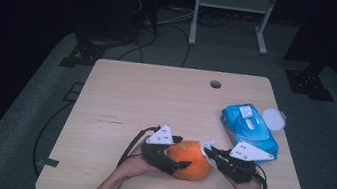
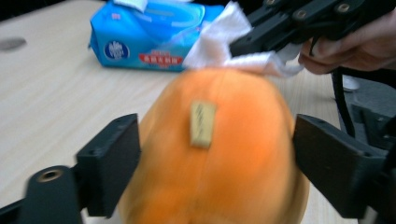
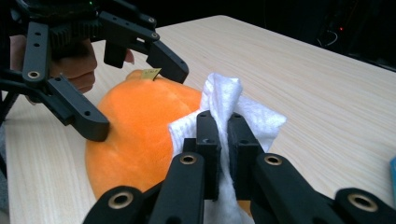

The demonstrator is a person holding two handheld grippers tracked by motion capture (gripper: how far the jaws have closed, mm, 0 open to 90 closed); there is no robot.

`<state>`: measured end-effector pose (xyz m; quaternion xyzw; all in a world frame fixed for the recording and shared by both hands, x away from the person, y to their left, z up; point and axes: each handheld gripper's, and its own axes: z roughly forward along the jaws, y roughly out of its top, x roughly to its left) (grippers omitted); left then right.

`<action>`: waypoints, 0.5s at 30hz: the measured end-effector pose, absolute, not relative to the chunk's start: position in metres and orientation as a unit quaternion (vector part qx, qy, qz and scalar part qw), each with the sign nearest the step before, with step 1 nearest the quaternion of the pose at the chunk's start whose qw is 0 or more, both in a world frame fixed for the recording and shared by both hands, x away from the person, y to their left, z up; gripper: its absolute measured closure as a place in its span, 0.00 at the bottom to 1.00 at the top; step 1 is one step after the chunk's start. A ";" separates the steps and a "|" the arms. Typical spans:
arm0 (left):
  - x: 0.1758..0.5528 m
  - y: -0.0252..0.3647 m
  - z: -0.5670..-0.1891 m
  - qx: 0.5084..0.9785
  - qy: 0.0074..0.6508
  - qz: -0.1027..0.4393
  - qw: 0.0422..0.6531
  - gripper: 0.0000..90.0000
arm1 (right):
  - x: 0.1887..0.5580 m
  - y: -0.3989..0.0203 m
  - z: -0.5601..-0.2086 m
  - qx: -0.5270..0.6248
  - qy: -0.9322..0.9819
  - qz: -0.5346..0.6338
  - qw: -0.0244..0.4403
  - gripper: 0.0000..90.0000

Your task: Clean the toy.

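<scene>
The orange plush pumpkin [image 1: 190, 159] lies low centre of the high view, on the wooden table [image 1: 156, 97]; the left gripper [image 1: 179, 152] straddles it, jaws spread, one pad apparently touching; the right gripper [image 1: 209, 150] clamps a white wipe [image 3: 224, 100] against its top.

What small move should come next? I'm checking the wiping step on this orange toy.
Probably press the white wipe, pinched in the right gripper, down onto the orange plush pumpkin and drag it across. The wipe already lies against its top, and the left gripper straddles the pumpkin, jaws on either side to steady it.
</scene>
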<state>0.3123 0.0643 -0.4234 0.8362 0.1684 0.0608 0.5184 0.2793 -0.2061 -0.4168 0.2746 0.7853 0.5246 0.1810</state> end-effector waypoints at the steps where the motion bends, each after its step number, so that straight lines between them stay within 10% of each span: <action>1: 0.313 0.064 -0.426 0.835 0.171 0.055 0.520 0.17 | 0.280 -0.208 -0.417 0.278 0.785 0.524 0.182 0.94; 15: 0.307 0.053 -0.429 0.839 0.172 0.080 0.509 0.30 | 0.273 -0.173 -0.405 0.237 0.794 0.525 0.195 0.94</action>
